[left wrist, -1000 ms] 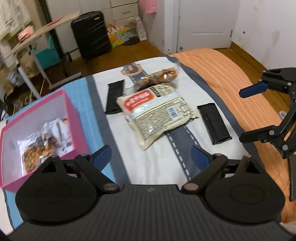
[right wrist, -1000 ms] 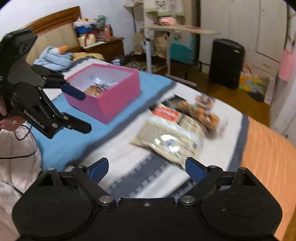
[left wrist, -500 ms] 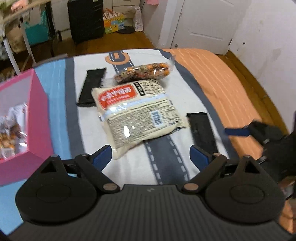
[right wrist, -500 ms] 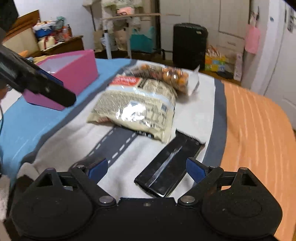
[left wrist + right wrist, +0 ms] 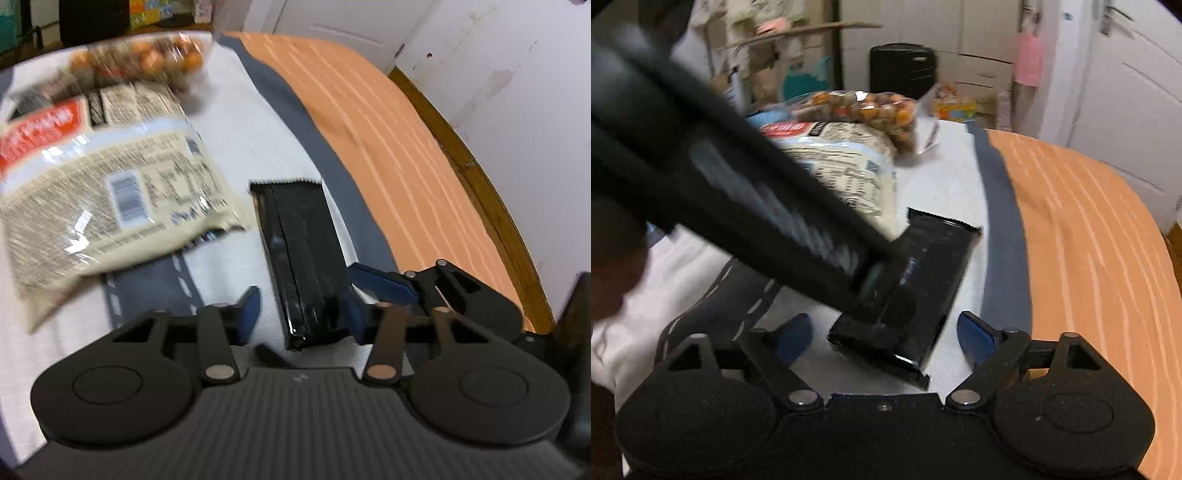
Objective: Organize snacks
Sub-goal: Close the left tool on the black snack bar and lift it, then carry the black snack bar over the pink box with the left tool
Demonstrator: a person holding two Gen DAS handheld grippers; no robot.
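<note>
The snack bar wrapper [image 5: 303,258] is glossy black. At ten o'clock from it, the noodle packet [image 5: 110,192] is cream with a red label. The nut bag [image 5: 864,110] is clear, showing orange and brown. The bedsheet [image 5: 399,147] is orange with pale stripes.
</note>
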